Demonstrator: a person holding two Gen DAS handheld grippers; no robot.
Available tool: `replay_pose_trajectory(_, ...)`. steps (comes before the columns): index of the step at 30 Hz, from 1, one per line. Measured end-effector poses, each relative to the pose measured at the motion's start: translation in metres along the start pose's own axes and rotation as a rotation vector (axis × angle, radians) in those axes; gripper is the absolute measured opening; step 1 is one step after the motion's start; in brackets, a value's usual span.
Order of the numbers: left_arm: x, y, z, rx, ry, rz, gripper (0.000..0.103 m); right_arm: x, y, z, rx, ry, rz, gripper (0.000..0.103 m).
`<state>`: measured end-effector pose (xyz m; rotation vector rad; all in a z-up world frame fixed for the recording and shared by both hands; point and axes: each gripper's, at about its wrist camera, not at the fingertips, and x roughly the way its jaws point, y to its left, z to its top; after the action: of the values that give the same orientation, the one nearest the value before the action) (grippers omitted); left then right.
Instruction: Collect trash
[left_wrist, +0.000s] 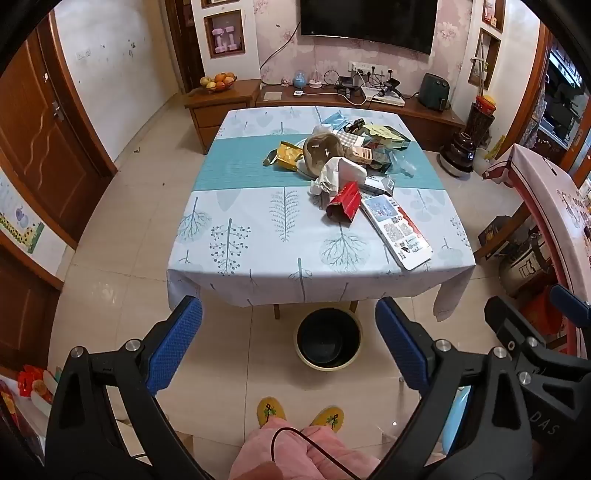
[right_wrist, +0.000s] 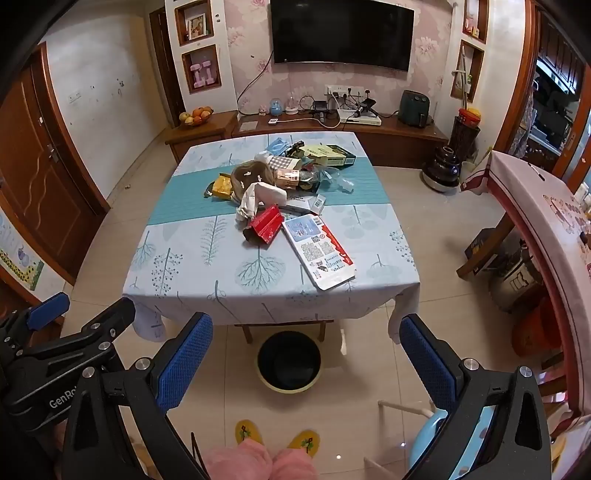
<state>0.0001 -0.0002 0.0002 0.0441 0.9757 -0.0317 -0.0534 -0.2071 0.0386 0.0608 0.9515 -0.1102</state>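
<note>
A heap of trash (left_wrist: 347, 155) (right_wrist: 280, 181) lies on the low table (left_wrist: 258, 258) (right_wrist: 207, 284): a red carton (left_wrist: 345, 203) (right_wrist: 266, 223), a flat white printed box (left_wrist: 397, 229) (right_wrist: 319, 251), a yellow packet (left_wrist: 286, 155) (right_wrist: 221, 186), crumpled paper and other packaging. A black-lined bin (left_wrist: 328, 339) (right_wrist: 289, 361) stands on the floor at the table's near edge. My left gripper (left_wrist: 289, 332) hangs open above the floor in front of the table, empty. My right gripper (right_wrist: 306, 349) is open and empty too, beside the left gripper (right_wrist: 48, 314).
A person's pink trouser legs and yellow slippers (left_wrist: 301, 415) (right_wrist: 277, 437) stand before the bin. A red-clothed table (left_wrist: 546, 206) (right_wrist: 546, 229) is at the right, a pale blue stool (right_wrist: 424, 439) near right. A TV cabinet (left_wrist: 354, 107) lines the far wall; wooden doors (left_wrist: 40, 140) at left.
</note>
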Motion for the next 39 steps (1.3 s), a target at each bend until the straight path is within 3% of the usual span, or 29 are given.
replay_pose_trajectory(12,-0.007,-0.006,-0.003,-0.011,0.010,-0.010,0.091,-0.003,-0.003,0.000,-0.001,0.002,0.008,0.103)
replay_pose_trajectory(19,0.008,-0.004,0.001,-0.020,0.040,-0.034,0.088,-0.004,0.000,0.001,0.005,0.000,0.010,0.103)
replay_pose_trajectory(39,0.009,-0.004,0.005,-0.019,0.038,-0.021,0.084,-0.004,0.004,0.003,0.000,-0.001,0.024,0.103)
